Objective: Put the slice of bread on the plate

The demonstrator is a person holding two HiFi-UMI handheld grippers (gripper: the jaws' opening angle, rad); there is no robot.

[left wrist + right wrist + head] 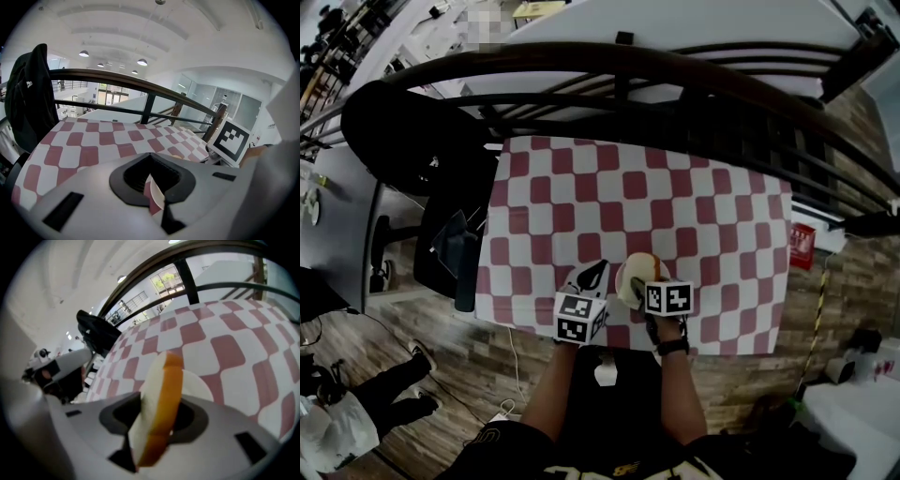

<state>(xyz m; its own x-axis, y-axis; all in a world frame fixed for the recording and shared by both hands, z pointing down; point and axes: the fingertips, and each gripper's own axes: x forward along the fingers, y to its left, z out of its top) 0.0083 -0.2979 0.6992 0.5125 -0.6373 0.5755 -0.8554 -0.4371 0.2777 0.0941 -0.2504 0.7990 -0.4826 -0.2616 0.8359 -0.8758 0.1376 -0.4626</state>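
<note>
The right gripper (639, 281) had its fingers clenched on the slice of bread (161, 404), which stood on edge, crust toward 3 o'clock, just above the white plate (199, 385). In the right gripper view the slice hid the plate's 9 o'clock half, and only the far rim showed past the crust. The plate lay flat on the red-and-white checked cloth (675, 206) that covered the desk, close to its 6 o'clock edge in the head view.

The left gripper (594, 274) hung just beside the plate at its 9 o'clock. Its fingers were released and a narrow slit apart, grasping nothing. Through the slit the left gripper view showed a sliver of cloth and the plate's curved rim.

A dark curved railing (619, 70) ran along the desk's 12 o'clock side. A black jacket (403, 131) hung at the desk's 10 o'clock corner, with a dark office chair (445, 253) at 9 o'clock. A small red item (802, 246) sat at the 3 o'clock edge. The person's forearm (675, 375) reached in from 6 o'clock behind the right gripper's marker cube (667, 298).
</note>
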